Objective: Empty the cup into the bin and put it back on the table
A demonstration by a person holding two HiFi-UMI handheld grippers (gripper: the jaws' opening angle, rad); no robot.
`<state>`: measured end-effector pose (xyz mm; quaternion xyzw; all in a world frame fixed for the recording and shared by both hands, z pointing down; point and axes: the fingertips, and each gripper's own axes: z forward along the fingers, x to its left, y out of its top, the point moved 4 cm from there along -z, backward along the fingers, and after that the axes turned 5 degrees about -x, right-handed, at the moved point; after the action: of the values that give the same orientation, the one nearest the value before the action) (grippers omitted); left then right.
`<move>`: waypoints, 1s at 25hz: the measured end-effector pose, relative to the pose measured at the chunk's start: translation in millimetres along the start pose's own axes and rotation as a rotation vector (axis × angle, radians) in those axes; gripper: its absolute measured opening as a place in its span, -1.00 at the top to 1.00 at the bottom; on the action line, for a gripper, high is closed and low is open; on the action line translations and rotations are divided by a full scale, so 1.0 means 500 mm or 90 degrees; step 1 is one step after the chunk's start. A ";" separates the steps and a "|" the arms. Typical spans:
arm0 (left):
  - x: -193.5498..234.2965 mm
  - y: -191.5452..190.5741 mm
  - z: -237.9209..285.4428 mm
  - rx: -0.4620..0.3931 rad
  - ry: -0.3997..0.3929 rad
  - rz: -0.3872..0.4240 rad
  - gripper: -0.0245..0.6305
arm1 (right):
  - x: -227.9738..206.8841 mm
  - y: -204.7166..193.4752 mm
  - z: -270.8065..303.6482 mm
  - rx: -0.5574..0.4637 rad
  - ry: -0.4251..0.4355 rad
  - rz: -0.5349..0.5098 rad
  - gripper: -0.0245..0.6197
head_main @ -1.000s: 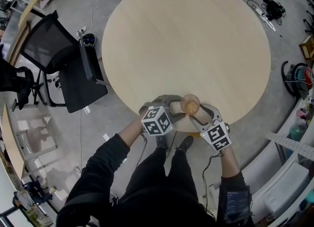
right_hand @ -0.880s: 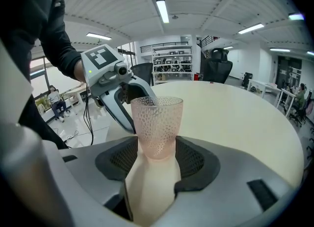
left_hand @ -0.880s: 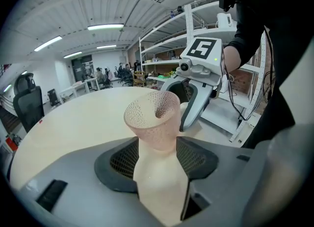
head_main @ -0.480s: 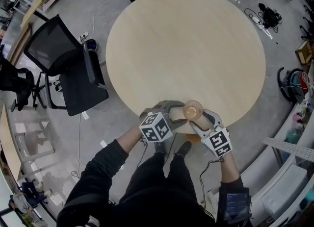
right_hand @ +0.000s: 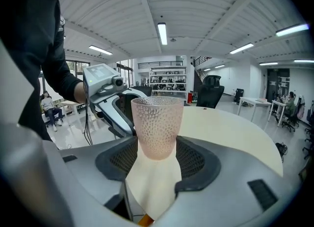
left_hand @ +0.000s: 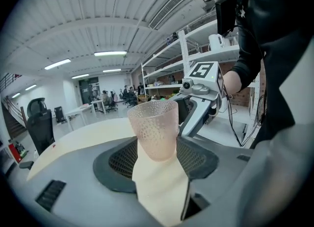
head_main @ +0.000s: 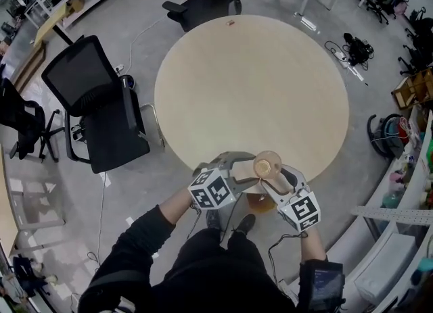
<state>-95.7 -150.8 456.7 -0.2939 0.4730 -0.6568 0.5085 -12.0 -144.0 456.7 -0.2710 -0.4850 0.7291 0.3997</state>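
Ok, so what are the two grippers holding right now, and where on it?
The dimpled pink cup: the left gripper and the right gripper each clamp its lower part, near the base, from opposite sides.

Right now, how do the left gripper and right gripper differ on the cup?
The left gripper grips the cup from the person's left, the right gripper from the right. In the head view the left gripper lies flatter across the frame; the right gripper slants back more steeply toward the person. Shared: both have jaws shut on the upright cup's lower part.
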 end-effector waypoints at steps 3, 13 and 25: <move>-0.001 0.062 -0.052 -0.052 0.004 -0.015 0.16 | 0.025 0.071 -0.021 -0.044 -0.014 0.011 0.20; -0.029 0.219 -0.146 -0.223 -0.018 -0.047 0.16 | 0.074 0.202 -0.126 -0.200 -0.039 0.067 0.20; -0.085 0.267 -0.127 -0.313 -0.091 -0.100 0.16 | 0.102 0.195 -0.217 -0.285 -0.090 0.143 0.20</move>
<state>-85.6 -95.1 313.6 -0.4901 0.5568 -0.5373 0.4014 14.4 -68.2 324.6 -0.3532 -0.6277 0.6605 0.2117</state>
